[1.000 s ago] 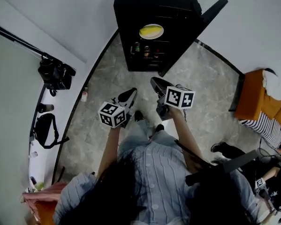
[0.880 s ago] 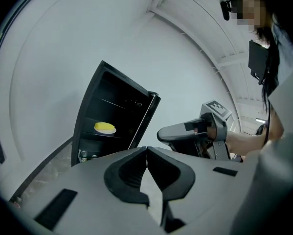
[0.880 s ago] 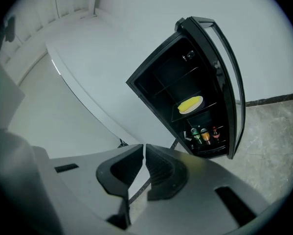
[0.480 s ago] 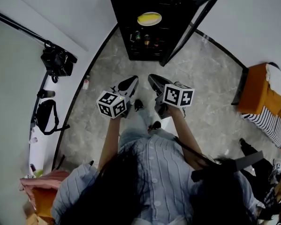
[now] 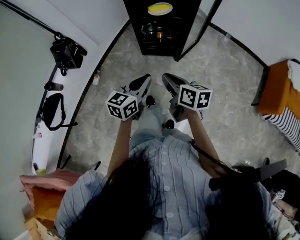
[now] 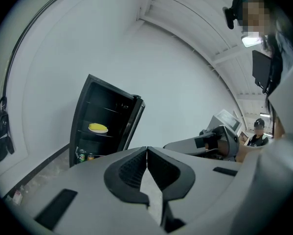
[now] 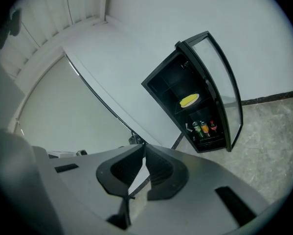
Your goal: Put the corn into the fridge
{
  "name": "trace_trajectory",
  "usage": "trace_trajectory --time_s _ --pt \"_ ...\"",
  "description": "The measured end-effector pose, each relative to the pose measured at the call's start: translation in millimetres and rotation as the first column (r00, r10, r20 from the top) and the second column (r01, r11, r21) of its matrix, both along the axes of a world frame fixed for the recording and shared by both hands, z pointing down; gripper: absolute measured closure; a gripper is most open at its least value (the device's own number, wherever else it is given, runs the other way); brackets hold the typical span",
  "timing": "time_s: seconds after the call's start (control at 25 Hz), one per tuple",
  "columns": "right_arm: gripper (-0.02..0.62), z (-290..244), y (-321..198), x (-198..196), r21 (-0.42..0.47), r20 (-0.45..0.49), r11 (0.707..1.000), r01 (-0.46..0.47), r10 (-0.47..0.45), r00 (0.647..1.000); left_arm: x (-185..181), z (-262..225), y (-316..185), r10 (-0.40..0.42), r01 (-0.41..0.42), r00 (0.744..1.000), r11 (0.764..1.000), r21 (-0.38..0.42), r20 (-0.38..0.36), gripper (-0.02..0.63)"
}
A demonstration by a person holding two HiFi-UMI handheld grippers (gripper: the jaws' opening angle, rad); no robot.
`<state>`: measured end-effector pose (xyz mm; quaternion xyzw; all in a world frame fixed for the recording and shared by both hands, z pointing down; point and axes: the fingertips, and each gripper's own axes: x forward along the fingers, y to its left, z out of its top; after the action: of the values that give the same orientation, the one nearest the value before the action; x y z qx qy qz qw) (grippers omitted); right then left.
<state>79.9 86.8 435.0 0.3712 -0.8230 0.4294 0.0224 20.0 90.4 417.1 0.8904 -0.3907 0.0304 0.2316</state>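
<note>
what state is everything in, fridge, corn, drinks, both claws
fridge: open
corn: lying inside the fridge
drinks: upright, below the corn
left claw: shut, empty
right claw: shut, empty

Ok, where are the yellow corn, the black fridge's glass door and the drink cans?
Yellow corn [image 5: 160,8]: head view, its middle.
Black fridge's glass door [image 7: 223,84]: right gripper view, the pane.
Drink cans [image 7: 204,128]: right gripper view, middle can.
</note>
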Motion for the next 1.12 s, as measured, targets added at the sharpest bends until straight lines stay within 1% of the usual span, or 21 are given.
trace_trajectory --time_s 0.24,0.6,0.88,1.12 --pt "0.567 -6.1 33.5 1.6 0.047 -0.020 0.998 0.042 -0.042 0.999 7.2 -9.1 30.6 -0.012 0.011 1.000 0.999 0.032 0.007 0.598" --pt "0.566 -19.5 60.8 -4.6 0.124 -0.076 0.987 0.107 -0.098 0.992 10.5 -24.6 52.4 -0.024 0.023 1.000 0.997 0.075 0.002 0.598" --pt "0.567 -20.6 69.8 0.7 0.140 -0.107 0.983 0.115 -0.100 0.989 16.4 -30.1 58.4 -0.020 0.021 1.000 0.995 0.093 -0.009 0.598" --pt "0.568 -19.0 69.6 4.8 0.131 -0.120 0.985 0.113 -0.097 0.988 19.0 -31.2 58.9 -0.022 0.024 1.000 0.996 0.092 -0.021 0.598"
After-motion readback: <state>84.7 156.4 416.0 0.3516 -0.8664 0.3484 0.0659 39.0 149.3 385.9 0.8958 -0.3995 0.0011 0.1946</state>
